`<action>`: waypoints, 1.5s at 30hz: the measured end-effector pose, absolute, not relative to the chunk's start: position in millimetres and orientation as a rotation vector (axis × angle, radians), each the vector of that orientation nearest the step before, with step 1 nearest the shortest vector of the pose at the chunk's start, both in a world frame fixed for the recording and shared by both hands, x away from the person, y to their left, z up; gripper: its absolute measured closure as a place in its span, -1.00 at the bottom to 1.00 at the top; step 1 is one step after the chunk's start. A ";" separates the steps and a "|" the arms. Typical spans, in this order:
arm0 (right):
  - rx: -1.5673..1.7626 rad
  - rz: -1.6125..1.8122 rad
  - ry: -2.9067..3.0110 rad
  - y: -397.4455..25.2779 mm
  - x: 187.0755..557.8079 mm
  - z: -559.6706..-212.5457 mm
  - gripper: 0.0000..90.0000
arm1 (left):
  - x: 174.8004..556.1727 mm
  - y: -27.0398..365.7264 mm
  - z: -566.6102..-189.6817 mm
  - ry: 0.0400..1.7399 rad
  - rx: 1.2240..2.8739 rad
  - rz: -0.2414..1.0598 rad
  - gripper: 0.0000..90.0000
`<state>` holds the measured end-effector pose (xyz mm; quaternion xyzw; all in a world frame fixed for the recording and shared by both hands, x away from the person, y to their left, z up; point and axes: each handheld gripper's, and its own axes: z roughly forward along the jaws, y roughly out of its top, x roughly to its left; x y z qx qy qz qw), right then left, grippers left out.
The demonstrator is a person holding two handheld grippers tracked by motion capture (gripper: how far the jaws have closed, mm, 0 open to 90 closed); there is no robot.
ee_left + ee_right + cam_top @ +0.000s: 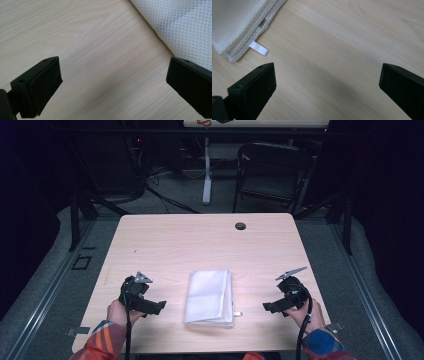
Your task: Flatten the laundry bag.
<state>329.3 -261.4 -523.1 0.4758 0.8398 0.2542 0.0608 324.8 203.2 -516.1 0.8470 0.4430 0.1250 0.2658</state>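
The left claw [159, 306] rests low over the table, its two black jaws spread wide with bare wood between them. It grips nothing and touches nothing. In the left gripper view, the edge of a white cloth [180, 27] lies just beyond its far jaw, close but apart.

The right claw [266, 307] mirrors it on the other side, jaws equally wide and empty, held just above the wood. In the right gripper view, a corner of the cloth [239, 22] sits off to one side of the near jaw, with a small white tag [259, 48] sticking out from the stacked hems.

Between the two claws, near the front edge of the pale wooden table [165, 240], lies the cloth [209, 297], folded into a neat, upright rectangle several layers thick. Its surface has a fine dimpled weave.

The cloth looks light, soft and floppy, not fragile. It will likely sag and unfold if lifted by a single layer. The stacked hemmed edge by the tag, or a corner where all layers meet, seems the surest place to pinch. The smooth wood may let the cloth slide when pushed.

Hands in bright plaid sleeves [102, 340] hold both claws. A small dark round hole cover [240, 226] sits near the table's far edge.
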 end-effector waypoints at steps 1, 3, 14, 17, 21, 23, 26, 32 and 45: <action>1.440 0.759 2.544 -261.8 329.1 -523.5 -0.98 | 325.3 202.4 -516.7 1.196 2.286 0.327 -1.00; 1.448 0.761 2.564 -262.8 328.9 -524.5 -0.98 | 325.9 201.4 -516.1 1.190 2.294 0.329 -1.00; 1.387 0.700 2.583 -253.9 327.6 -519.9 -0.95 | 317.7 192.1 -510.3 1.125 2.260 0.256 -1.00; 1.392 0.699 2.579 -253.1 326.4 -518.4 -0.95 | 311.9 182.9 -508.5 1.087 2.269 0.266 -1.00; 1.402 0.749 2.558 -249.5 322.8 -518.6 -0.94 | 308.3 173.2 -505.0 1.030 2.263 0.247 -1.00; 1.413 0.771 2.552 -248.7 322.7 -520.1 -0.93 | 308.9 167.6 -504.6 1.010 2.274 0.248 -1.00; 1.409 0.733 2.590 -250.2 323.4 -519.5 -0.93 | 310.0 159.8 -505.2 0.981 2.291 0.216 -1.00; 1.396 0.745 2.597 -248.4 323.4 -519.2 -0.92 | 307.1 147.5 -505.5 0.938 2.300 0.212 -0.99; 1.394 0.776 2.616 -247.2 320.3 -518.1 -0.90 | 306.4 121.1 -508.9 0.837 2.335 0.183 -0.99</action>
